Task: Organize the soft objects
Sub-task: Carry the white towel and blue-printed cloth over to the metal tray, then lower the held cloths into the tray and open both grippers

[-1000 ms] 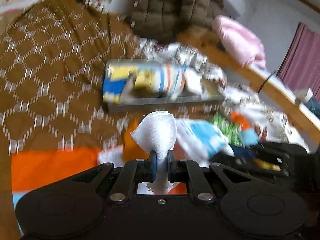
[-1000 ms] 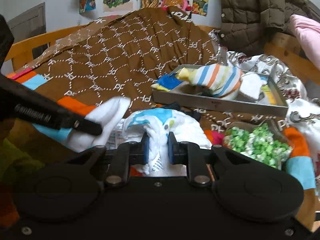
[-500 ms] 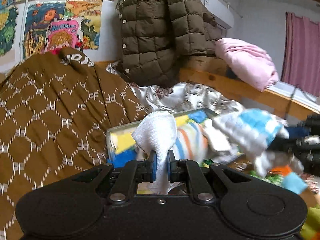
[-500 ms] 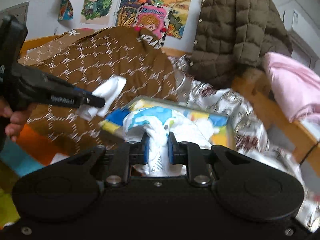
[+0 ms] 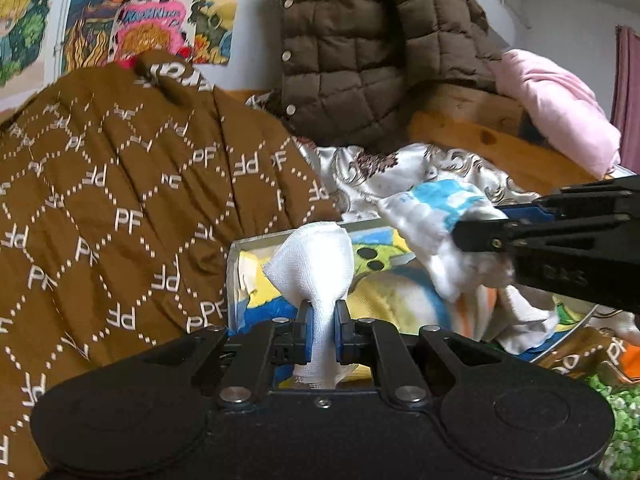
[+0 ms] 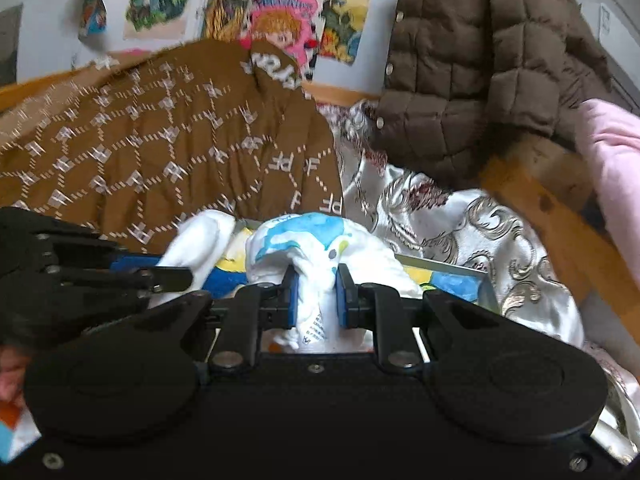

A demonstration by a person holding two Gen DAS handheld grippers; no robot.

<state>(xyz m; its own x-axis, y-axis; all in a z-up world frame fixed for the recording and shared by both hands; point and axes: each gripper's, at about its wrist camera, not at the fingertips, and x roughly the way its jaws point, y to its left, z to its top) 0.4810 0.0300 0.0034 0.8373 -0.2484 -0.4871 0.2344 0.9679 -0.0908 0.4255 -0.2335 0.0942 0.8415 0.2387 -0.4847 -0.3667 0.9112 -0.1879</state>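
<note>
My left gripper (image 5: 322, 330) is shut on a white cloth (image 5: 314, 266) and holds it over the near left end of a grey tray (image 5: 236, 276). My right gripper (image 6: 316, 298) is shut on a white and blue printed cloth (image 6: 316, 240), also over the tray (image 6: 482, 282). In the left wrist view the right gripper (image 5: 476, 226) reaches in from the right with the printed cloth (image 5: 432, 216). In the right wrist view the left gripper (image 6: 188, 276) comes in from the left with the white cloth (image 6: 200, 240). The tray holds yellow, blue and striped soft items (image 5: 400, 296).
A brown patterned blanket (image 5: 120, 200) covers the bed to the left. A brown puffer jacket (image 5: 360, 48) hangs behind the tray. A silvery patterned fabric (image 6: 460, 216) lies to the right, next to a wooden rail (image 5: 500, 148) bearing a pink bundle (image 5: 560, 104).
Both grippers rose off the bed and moved forward to the tray, each still gripping its cloth. The right gripper now reaches across above the tray beside the left one.
</note>
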